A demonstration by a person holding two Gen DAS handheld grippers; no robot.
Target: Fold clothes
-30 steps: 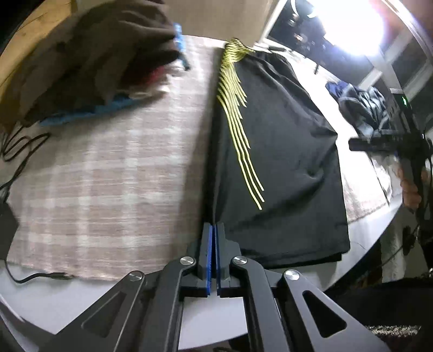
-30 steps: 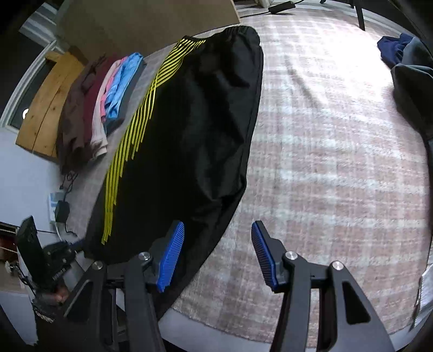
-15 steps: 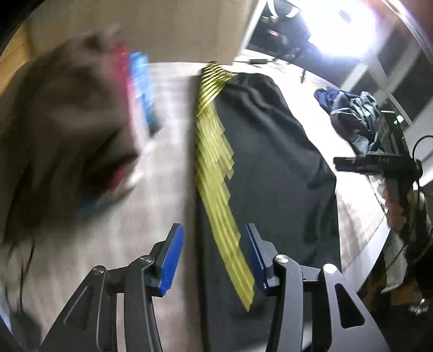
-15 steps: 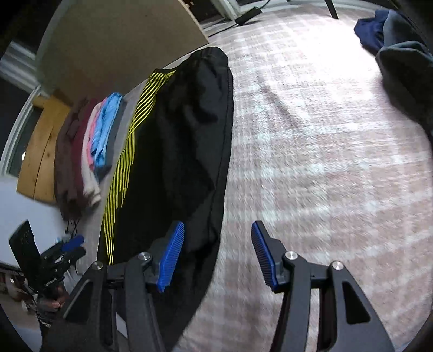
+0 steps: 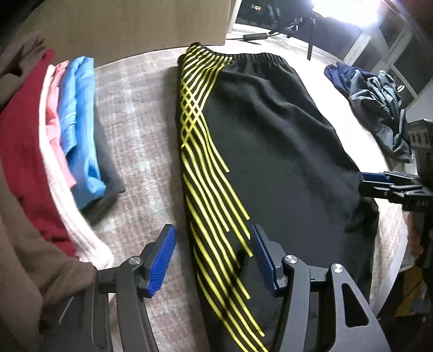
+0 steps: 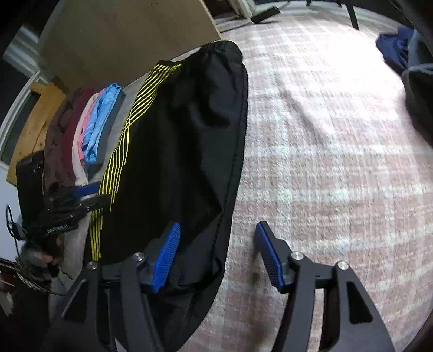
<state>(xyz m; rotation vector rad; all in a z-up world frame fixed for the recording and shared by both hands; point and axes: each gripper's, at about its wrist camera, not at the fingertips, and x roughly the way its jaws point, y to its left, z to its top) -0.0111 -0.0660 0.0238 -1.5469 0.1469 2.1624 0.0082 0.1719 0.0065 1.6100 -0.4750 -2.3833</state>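
Observation:
Black shorts with yellow stripes point(image 5: 270, 151) lie flat on the plaid cloth, waistband at the far end. They also show in the right wrist view point(image 6: 178, 151). My left gripper point(image 5: 212, 260) is open and empty, straddling the striped left edge near the hem. My right gripper point(image 6: 217, 254) is open and empty over the shorts' right edge near the hem. The right gripper shows at the right in the left wrist view point(image 5: 389, 186); the left gripper shows at the left in the right wrist view point(image 6: 73, 200).
A stack of folded clothes point(image 5: 67, 140), brown, red, pink, blue and dark grey, lies left of the shorts. A heap of blue and grey clothes point(image 5: 376, 103) lies at the far right. The plaid tablecloth point(image 6: 324, 151) stretches to the right. A cardboard panel point(image 5: 130, 24) stands behind.
My left gripper has opened and moved in over the striped edge of the shorts. My right gripper has stayed open and moved closer to the shorts' right edge.

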